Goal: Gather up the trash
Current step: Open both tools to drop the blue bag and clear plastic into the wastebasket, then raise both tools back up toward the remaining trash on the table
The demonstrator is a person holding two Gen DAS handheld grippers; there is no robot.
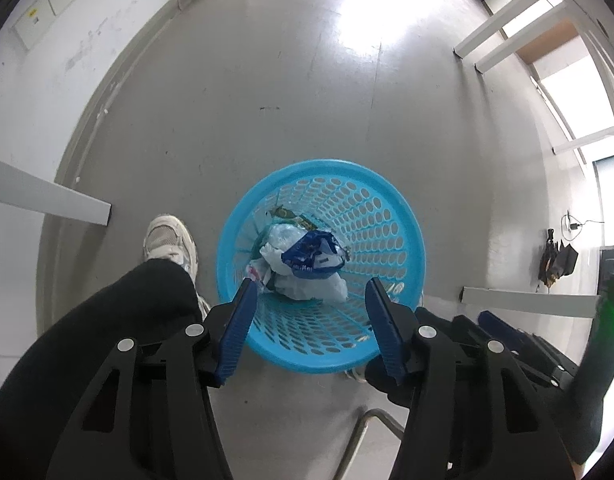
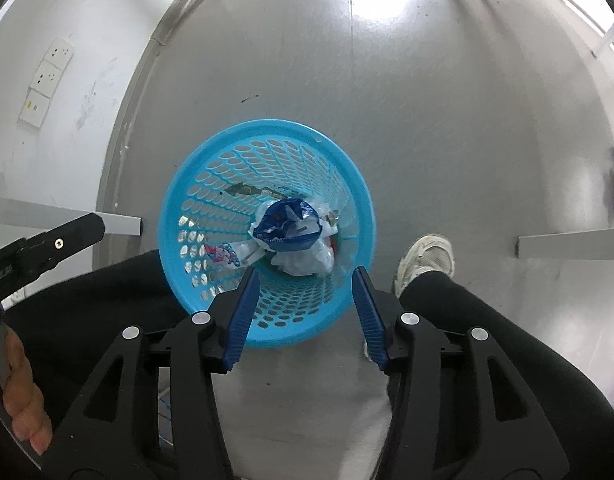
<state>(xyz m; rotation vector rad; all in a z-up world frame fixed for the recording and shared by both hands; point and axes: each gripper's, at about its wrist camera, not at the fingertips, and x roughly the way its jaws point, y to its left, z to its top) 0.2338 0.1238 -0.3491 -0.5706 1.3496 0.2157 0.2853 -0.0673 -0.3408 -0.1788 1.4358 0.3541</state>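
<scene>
The blue basket point(image 1: 387, 216) stands on the grey floor point(image 1: 287, 80) between my feet, the crumpled trash point(image 1: 307, 268) already inside, and my left gripper point(image 1: 311, 292) and right gripper point(image 2: 303, 280), both spread and empty, might tip it if lowered carelessly.

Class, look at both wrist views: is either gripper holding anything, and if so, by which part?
Nothing is held. The left gripper and right gripper are both open and empty above the blue basket, where the trash lies.
</scene>
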